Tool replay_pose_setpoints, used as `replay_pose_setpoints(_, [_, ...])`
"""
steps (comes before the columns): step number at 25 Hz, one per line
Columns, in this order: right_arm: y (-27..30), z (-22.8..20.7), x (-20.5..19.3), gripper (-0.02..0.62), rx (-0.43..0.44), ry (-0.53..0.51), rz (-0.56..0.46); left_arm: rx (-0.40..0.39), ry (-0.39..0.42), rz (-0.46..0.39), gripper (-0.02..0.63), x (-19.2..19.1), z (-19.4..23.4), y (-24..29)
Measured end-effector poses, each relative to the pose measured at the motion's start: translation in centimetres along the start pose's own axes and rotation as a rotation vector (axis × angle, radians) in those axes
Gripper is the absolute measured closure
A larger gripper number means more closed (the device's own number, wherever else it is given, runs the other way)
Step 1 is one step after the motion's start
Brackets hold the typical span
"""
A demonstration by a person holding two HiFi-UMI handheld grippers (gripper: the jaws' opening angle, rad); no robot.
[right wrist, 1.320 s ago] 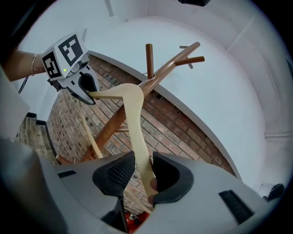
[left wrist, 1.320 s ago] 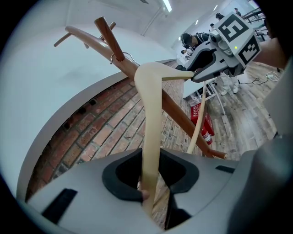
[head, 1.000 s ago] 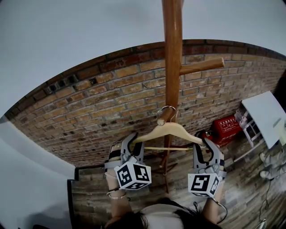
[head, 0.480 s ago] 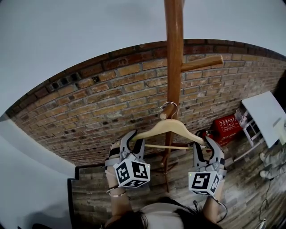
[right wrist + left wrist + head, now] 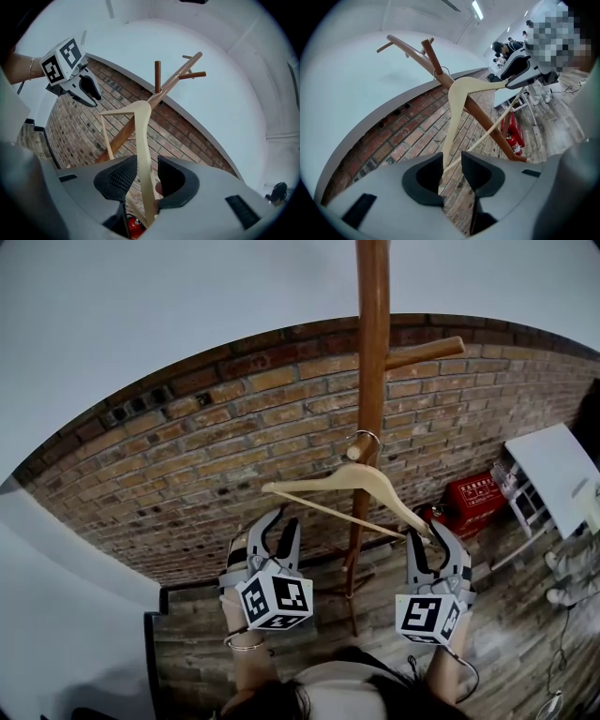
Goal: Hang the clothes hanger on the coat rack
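Clothes hanger (image 5: 349,486): pale wood, metal hook (image 5: 364,437) looped over a short lower peg (image 5: 354,452) on the coat rack (image 5: 372,371). It hangs close in front of the pole and is tilted, left end high, right end low.

Left gripper (image 5: 280,521): let go, jaws opening, nothing between the pads. The hanger's left end sits clear above and beyond it. Its own view shows the wood only past the jaw tips.

Right gripper (image 5: 429,534): jaws opening too. The hanger's right end is between them, with a gap visible on at least one side. Probably no pressure on the wood, though the far pad's contact is hard to read.

Progress: the hang looks done, with the hook carrying the weight on the peg. What is left is drawing the right gripper off the low end and letting the hanger settle level.

Against a second ago: the hanger was level then, with an end in each gripper. The left end has since risen free, the left gripper has dropped away from it, and both sets of jaws stand wider. The hook is on the same peg.
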State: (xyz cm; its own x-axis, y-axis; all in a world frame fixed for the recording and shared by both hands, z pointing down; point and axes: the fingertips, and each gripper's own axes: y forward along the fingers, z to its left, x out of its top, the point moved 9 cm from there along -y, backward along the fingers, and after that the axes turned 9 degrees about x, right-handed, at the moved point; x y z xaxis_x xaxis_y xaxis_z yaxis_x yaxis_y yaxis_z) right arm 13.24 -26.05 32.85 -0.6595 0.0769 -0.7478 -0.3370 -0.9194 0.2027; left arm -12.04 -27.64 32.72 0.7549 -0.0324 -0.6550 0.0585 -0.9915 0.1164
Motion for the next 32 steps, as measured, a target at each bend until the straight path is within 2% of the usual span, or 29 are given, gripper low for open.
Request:
replay_pose_setpoints(10, [-2.2, 1.3, 0.5, 0.446, 0.002, 0.005, -0.002, -0.007, -0.03, -0.025, 0.485, -0.2, -0.6, -2.7])
replay_pose_setpoints(19, [-4.6, 3.3, 0.6, 0.449, 0.033, 0.076, -0.019, -0.039, -0.073, -0.079, 0.51, -1.4, -1.6, -5.5])
replay_pose_setpoints(26, [-6.7, 5.1, 0.6, 0.474, 0.046, 0.122, -0.051, -0.087, -0.186, -0.139, 0.546, -1.8, -2.7, -8.1])
replay_pose_setpoints(32, [-8.8, 7.1, 1.2, 0.499, 0.058, 0.164, -0.085, -0.12, -0.237, -0.156, 0.564, -2.5, -3.6, -10.8])
